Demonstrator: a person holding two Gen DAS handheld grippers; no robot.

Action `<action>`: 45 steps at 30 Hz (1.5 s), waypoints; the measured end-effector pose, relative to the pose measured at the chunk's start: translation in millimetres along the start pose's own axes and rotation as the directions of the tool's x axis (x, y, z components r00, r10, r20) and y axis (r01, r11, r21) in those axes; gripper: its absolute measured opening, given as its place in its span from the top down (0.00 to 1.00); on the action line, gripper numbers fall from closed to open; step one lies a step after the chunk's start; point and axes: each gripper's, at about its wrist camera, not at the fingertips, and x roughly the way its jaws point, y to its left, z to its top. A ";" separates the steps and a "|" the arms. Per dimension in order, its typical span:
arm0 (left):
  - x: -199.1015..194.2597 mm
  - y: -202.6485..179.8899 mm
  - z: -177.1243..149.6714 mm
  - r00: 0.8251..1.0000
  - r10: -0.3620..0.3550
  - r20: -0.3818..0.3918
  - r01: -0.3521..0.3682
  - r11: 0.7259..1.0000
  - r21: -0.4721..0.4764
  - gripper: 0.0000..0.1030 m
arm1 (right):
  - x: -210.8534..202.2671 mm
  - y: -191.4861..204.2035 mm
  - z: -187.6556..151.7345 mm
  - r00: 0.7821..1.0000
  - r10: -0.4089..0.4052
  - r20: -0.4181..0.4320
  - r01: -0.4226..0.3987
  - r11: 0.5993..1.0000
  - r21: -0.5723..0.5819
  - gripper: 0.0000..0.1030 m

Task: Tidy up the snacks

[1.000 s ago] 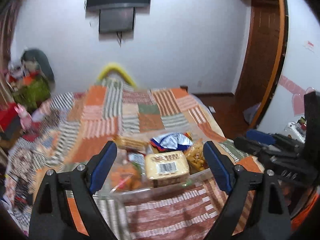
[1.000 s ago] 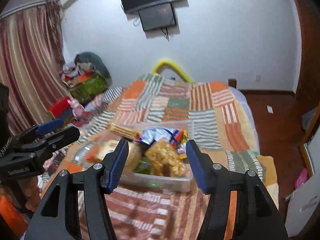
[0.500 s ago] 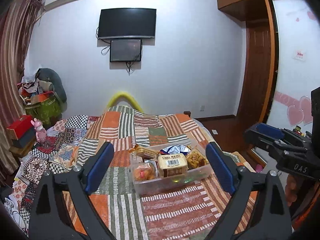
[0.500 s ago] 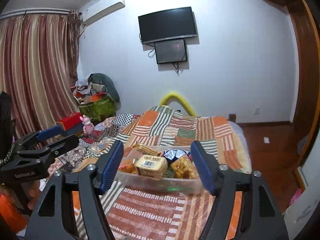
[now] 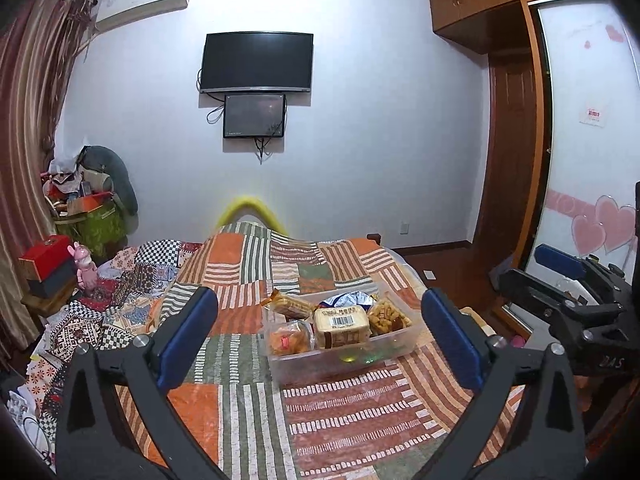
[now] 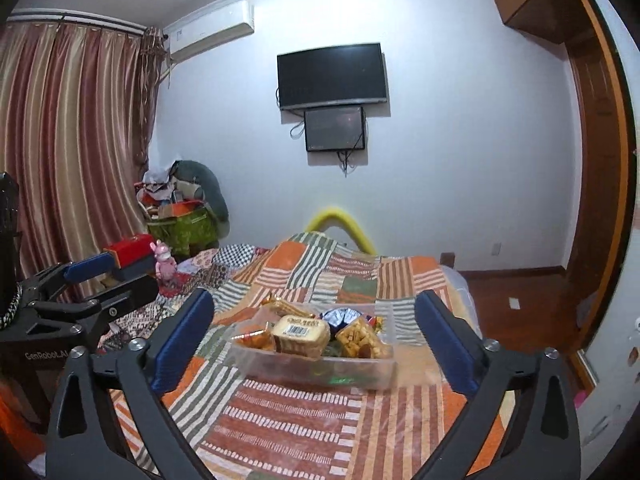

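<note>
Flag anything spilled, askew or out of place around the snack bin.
Nothing spilled. The clear bin sits flat on the patchwork quilt, snacks piled inside. Only the wafer pack at the back left pokes above the rim, tilted. Both tools are open and empty.

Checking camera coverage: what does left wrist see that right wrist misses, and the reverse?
Left wrist only: the white wardrobe door with pink heart stickers and the open right gripper at its edge.

Right wrist only: the full red-striped curtain and the open left gripper.

Both: the clear plastic snack bin on the patchwork quilt, the barcoded beige cake packet, and the black wall TV.
</note>
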 end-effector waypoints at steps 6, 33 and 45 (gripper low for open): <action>-4.3 -1.6 -3.1 1.000 0.001 0.018 -0.001 1.000 -0.004 0.00 | -4.0 5.0 -2.5 1.000 -0.011 0.016 0.012 1.000 -0.015 0.00; -9.6 -4.4 -5.4 0.998 0.007 0.055 -0.006 1.000 -0.006 0.00 | -11.0 5.0 -3.6 1.000 -0.023 0.006 0.023 1.000 -0.014 0.00; -10.9 -6.1 -2.7 0.998 0.014 0.065 -0.014 1.000 -0.009 0.00 | -15.5 4.3 -3.6 0.999 -0.030 0.018 0.030 0.999 -0.018 0.00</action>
